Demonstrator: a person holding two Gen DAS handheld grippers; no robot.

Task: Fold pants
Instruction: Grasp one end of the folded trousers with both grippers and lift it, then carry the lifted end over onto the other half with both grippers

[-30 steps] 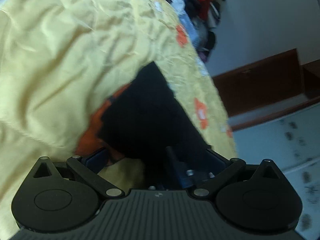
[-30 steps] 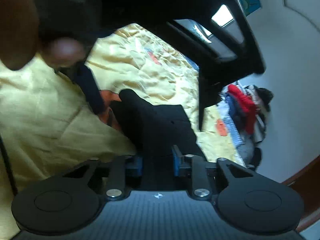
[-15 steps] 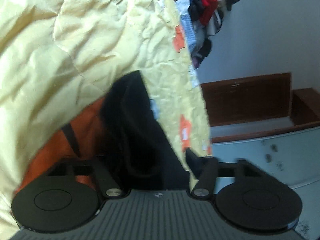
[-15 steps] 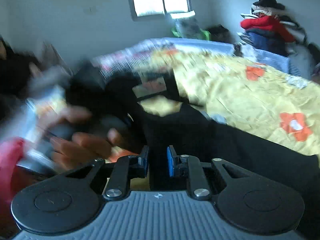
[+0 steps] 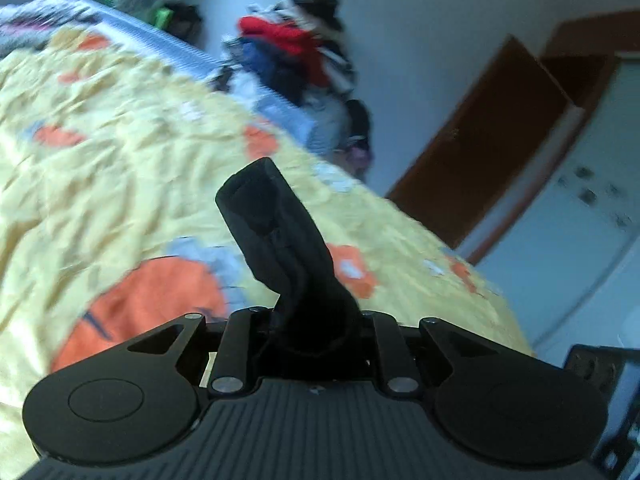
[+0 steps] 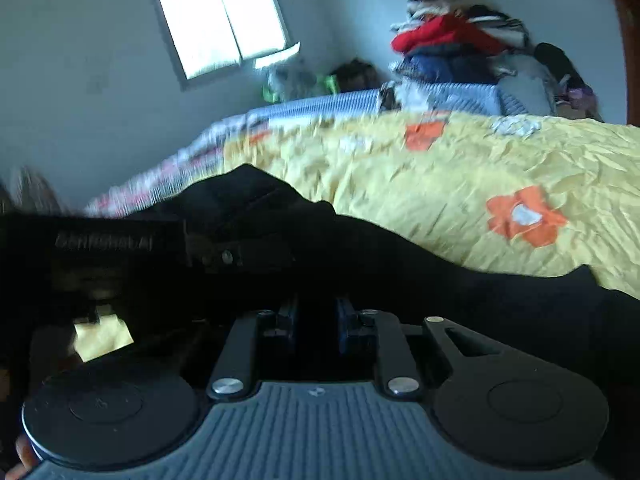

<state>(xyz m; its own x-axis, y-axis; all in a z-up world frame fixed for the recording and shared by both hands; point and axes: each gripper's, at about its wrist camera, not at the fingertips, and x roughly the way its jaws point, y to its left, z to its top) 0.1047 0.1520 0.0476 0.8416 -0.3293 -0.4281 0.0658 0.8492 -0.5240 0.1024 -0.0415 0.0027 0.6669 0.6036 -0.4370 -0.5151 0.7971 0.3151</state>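
Holding the black pants (image 5: 280, 248) in both grippers, we see them lifted off the yellow bedspread (image 5: 120, 168). Our left gripper (image 5: 312, 332) has just been closing its jaws — now nearly shut on a bunched end that sticks up ahead. Our right gripper (image 6: 316, 320) pinches another part, its jaws almost together, with cloth trailing right across the bed. We judge the bunched left hold could slip, or fold unevenly.

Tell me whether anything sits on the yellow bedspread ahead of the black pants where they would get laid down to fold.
Nothing visible does. Both grippers already pinch the black pants, and the yellow bedspread ahead is bare; the clothes pile sits beyond its far edge.
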